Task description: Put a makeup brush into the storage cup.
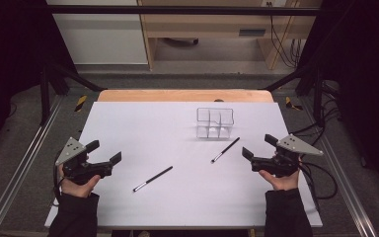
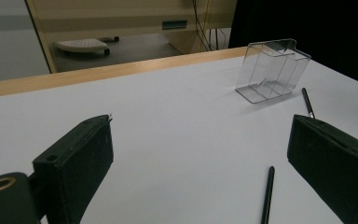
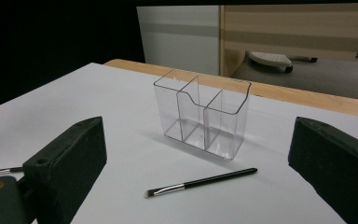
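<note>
Both brushes (image 1: 152,178) (image 1: 225,150) lie seemingly well clear of table (image 1: 128,123) edges.

Clear glossy plastic organizer (image 3: 203,119); matt white table (image 1: 177,197) — wooden edge

Bare white table sheet (image 3: 121,186) lies between and ahead of both grippers' spread jaws; beyond the right jaws only a thin black silver-ferruled brush (image 3: 200,181) and the clear three-compartment plastic organizer (image 3: 203,116) stand in the way.
</note>
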The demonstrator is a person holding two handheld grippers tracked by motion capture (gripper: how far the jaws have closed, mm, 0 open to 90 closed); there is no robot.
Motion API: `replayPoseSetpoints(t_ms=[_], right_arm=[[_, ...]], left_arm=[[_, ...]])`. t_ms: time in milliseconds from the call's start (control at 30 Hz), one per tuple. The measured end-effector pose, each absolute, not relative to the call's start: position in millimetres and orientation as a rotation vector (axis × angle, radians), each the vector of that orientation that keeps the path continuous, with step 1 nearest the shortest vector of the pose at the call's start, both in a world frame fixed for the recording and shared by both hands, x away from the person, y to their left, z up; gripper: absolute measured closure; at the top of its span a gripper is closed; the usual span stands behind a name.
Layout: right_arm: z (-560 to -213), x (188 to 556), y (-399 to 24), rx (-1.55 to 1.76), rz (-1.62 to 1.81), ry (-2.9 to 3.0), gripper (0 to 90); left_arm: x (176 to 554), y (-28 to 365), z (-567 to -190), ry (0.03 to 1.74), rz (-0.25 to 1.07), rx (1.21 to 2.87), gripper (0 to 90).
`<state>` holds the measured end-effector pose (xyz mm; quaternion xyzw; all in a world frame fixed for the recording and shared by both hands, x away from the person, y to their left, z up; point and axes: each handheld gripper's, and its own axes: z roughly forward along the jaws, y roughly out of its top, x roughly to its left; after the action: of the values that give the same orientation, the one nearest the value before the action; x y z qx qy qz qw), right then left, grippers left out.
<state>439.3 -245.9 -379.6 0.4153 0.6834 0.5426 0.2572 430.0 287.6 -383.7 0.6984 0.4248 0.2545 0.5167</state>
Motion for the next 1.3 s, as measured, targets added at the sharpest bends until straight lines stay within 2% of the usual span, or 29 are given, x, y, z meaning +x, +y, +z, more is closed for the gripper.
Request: replayPoseSetpoints(t_ms=[733,867,1300], right_arm=[[-377,435,-248,1.131,1.44,1.851,4.5],[-377,435,-247,1.135,1.436,1.856,4.6],[-375,433,-245,1.139,1.422,1.86,4.5]], left_arm=[[435,265,-388,1.013,0.561,1.804,6.0],[439,255,-394,1.003,0.517,1.87,6.7],[446,228,-411,0.982,0.486,2.033,7.4]])
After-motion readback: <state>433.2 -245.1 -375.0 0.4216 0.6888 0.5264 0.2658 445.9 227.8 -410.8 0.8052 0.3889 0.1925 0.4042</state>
